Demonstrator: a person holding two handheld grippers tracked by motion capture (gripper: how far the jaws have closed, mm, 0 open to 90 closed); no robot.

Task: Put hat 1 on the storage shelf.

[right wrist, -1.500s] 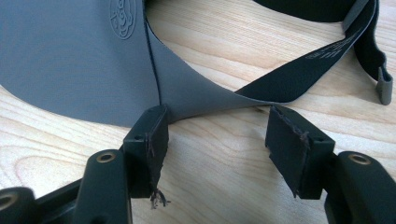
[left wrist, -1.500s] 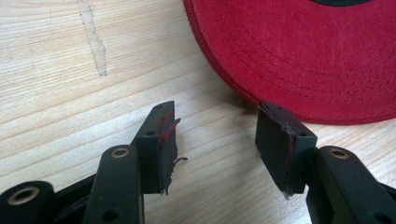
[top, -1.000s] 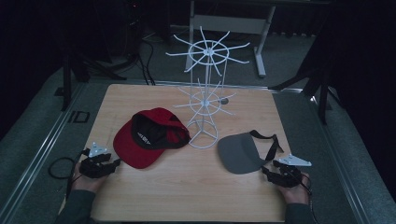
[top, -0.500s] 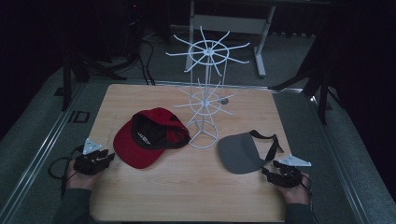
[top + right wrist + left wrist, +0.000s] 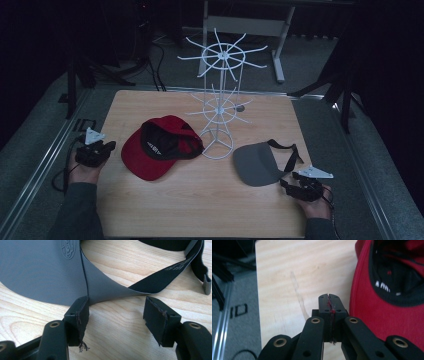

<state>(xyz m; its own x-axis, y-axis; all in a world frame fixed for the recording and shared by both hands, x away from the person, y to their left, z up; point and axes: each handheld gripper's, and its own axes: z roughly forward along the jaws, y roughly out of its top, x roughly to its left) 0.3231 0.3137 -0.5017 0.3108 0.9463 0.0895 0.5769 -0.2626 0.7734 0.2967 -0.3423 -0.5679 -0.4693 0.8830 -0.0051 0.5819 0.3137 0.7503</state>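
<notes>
Light wood surface (image 5: 200, 200) in a dark room; left hand-held gripper (image 5: 329, 298) just snapped closed, empty, red cap (image 5: 387, 315) at 3 o'clock; right hand-held gripper (image 5: 116, 312) wide by grey visor (image 5: 37, 272).

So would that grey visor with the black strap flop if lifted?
Probably partly: the flat grey visor looks fairly stiff, while its thin black strap curls loosely on the wooden table, so it would likely dangle. It looks light.
</notes>
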